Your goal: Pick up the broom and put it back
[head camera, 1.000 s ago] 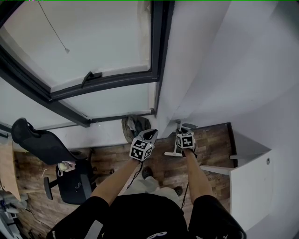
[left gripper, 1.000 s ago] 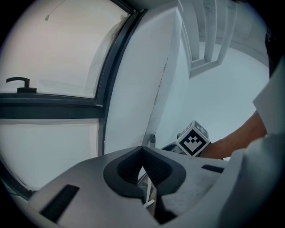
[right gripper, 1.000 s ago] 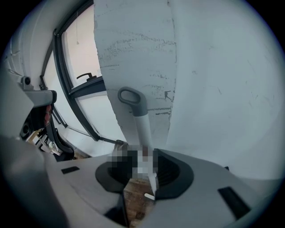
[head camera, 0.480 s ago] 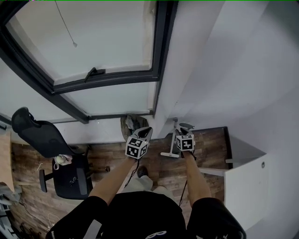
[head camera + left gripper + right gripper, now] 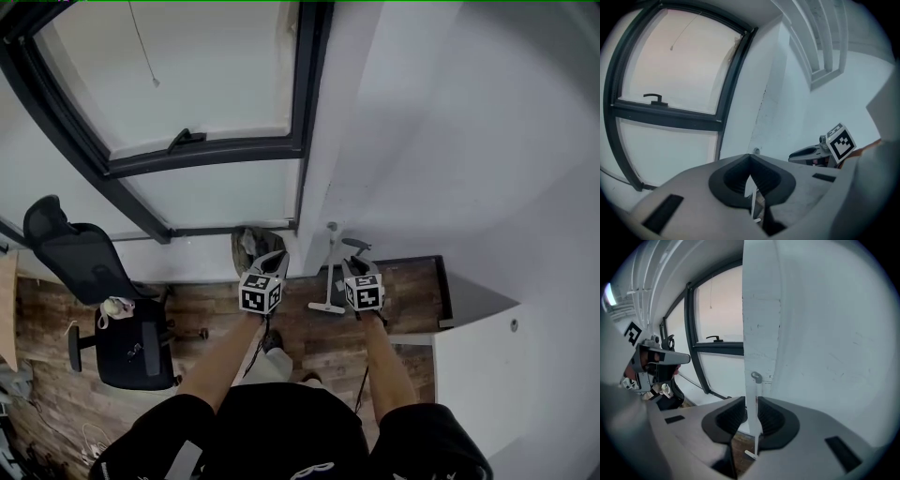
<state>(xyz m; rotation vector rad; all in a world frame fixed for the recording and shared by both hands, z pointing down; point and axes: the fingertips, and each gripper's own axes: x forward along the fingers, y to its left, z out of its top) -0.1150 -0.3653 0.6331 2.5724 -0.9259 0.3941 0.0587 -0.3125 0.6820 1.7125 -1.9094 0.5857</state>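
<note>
Nearest, grips the broom (image 5: 751, 389) by its thin white handle in the right gripper (image 5: 752, 401): jaws closing, pads against the handle on both sides. Carries nothing in the left gripper (image 5: 750, 158), jaw tips together, raised just beside the right one. Holds the broom upright, loop end on top, crosswise head low, close in front of the white wall corner (image 5: 333, 178).

Pick-up judged done: head apparently clear of the floor, though hard to confirm from above. Putting back left to do. No hook, rack or stand made out, so cannot tell how near to its place; loop hints at hanging, as a guess only.

Underfoot, wooden plank floor (image 5: 202, 314). Off to the left, black office chair (image 5: 75, 258); at the foot of the wall, a crumpled bundle (image 5: 242, 246), too small to identify; at the right, a white cabinet (image 5: 478, 375). Farthest, a tall window (image 5: 206, 84) in a dark frame, latch handle (image 5: 185, 139) on the crossbar, thin cord (image 5: 155, 82) hanging before the pane.
</note>
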